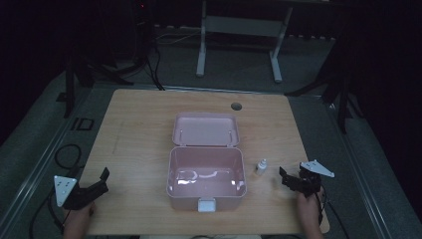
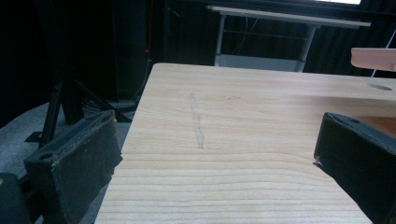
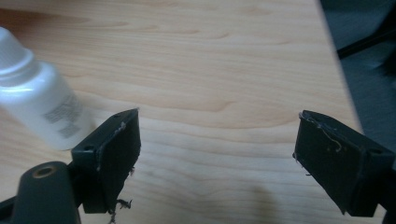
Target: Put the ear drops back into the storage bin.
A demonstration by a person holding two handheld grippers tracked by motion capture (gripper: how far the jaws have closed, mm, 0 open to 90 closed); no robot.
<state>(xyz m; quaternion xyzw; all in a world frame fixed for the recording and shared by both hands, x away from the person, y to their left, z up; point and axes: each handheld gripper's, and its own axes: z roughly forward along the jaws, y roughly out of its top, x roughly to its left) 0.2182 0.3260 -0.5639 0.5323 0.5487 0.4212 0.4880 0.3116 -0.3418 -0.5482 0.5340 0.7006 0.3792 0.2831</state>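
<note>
Bottle (image 1: 261,167) first: a small white plastic one with a narrower white cap, round-bodied and glossy, carrying a patch of fine grey print. It stands upright on the wooden table (image 1: 134,129), just ahead of the right gripper (image 1: 284,177) and a little to the side of its tips. In the right gripper view the bottle (image 3: 39,109) sits just beyond the outer face of one jaw, outside the gap; whether it brushes that jaw cannot be told.

That right gripper has its jaws spread wide, close to as far as they go, with bare wood grain between them and nothing held. Its pads (image 3: 116,154) are flat black blocks, matte and rough, with frayed threads hanging at the edges.

On the other side, the left gripper (image 1: 102,181) rests low over the near corner of the table, well apart from the bottle, with a grey three-cornered plate on top. In the left gripper view the left gripper (image 2: 215,154) also stands wide open and empty, with pale, smooth table surface between its coarse black pads (image 2: 84,154).

Between the two grippers sits a pink box (image 1: 206,196), rectangular with rounded corners, smooth and slightly shiny plastic. Its lid (image 1: 205,129) is swung back and lies open beyond it. A white latch (image 1: 206,204) sits on the near wall. The bottle stands just beside the box, on the right gripper's side.
</note>
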